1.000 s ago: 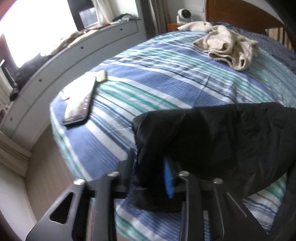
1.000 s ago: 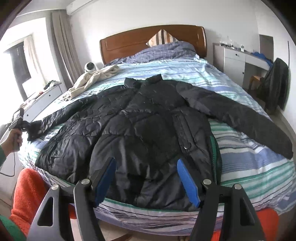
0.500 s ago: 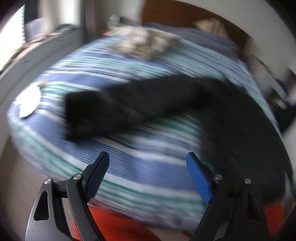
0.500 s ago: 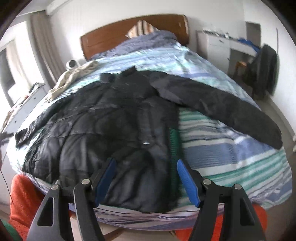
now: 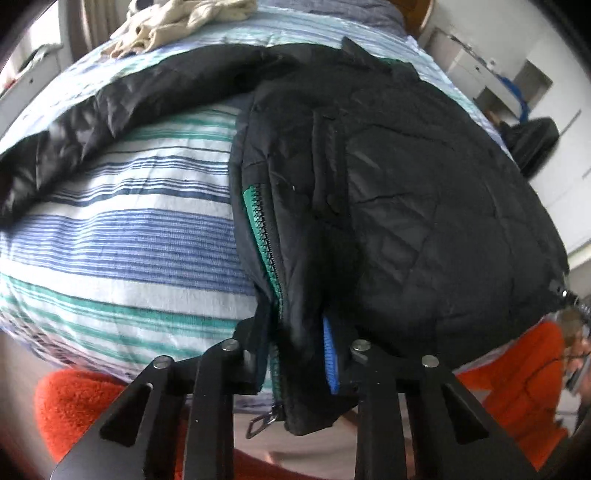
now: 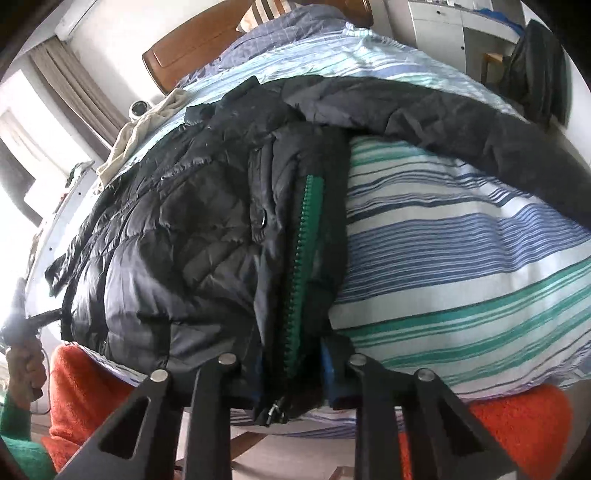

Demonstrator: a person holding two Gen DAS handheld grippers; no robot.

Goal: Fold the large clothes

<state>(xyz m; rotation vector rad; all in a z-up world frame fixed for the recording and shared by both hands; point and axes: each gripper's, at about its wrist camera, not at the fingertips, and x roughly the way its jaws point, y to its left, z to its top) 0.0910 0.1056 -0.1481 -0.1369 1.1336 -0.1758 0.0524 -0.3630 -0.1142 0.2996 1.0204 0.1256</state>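
Across the striped bedspread lies a black quilted jacket, spread out with its hem at the near edge of the mattress and its collar toward the wooden headboard. Both grippers have hold of that hem: the left gripper is closed on a thick bunch of fabric beside the green zipper, and the right gripper is clamped on the hem at a green-toothed zipper too, with its pull dangling below the jaws. Whether both grips sit on the same zipper edge I cannot tell. The jacket looks puffy, soft and slick, probably light for its bulk, so it should drape and slide rather than hold a crease; pinching the doubled hem and zipper tape, where the cloth is firmest, seems the surest hold. One long sleeve trails outward across the bed and would need folding in. Open striped cover lies beside the jacket body, giving room to swing a panel over, while a beige garment sits well apart near the pillows. Orange-clad legs press close to the mattress edge, so low room is tight.
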